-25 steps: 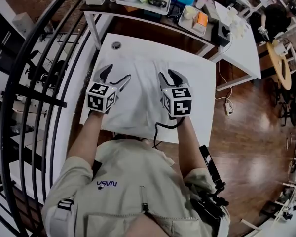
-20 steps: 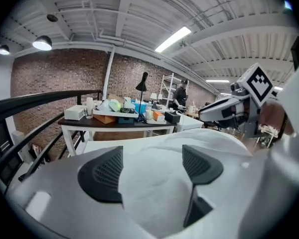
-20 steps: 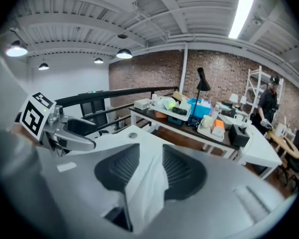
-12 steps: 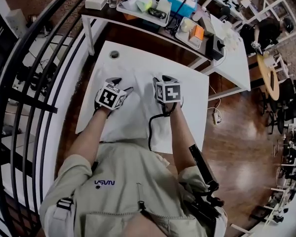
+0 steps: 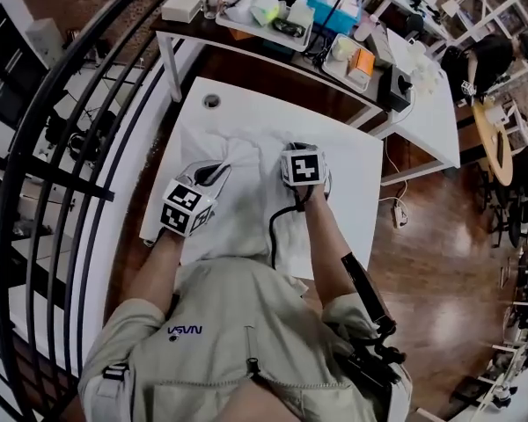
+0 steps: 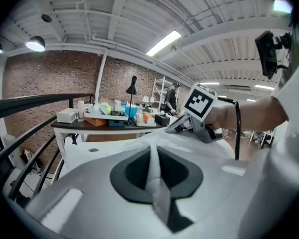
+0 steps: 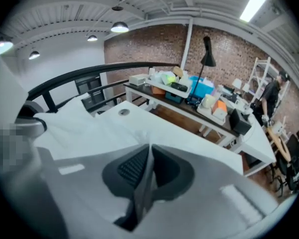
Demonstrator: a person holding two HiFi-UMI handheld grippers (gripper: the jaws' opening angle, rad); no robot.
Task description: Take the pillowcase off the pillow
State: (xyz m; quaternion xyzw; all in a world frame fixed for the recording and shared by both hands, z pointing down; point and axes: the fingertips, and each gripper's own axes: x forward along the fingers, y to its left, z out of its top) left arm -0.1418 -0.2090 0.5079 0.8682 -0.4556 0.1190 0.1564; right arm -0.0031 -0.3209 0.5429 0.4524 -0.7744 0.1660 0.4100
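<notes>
Left claw (image 6: 154,163) and right claw (image 7: 147,171), both just closed, each pinching a thin pillowcase (image 5: 246,205) fold at the middle of the bench (image 5: 356,187); cloth judged light, limp, slippery, best held by bunched folds

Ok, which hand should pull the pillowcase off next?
Probably left. The left gripper has just closed its jaws on a raised fold of the pillowcase, ready to pull. The right gripper also pinches cloth, but pressed down low, better for holding.

Place: looked like a workshop lab | brick wall (image 7: 152,49), ceiling strip light (image 6: 162,43), black railing (image 5: 60,134), wooden floor (image 5: 440,262) | long worktop (image 5: 246,40) stood crowded with boxes and gear
</notes>
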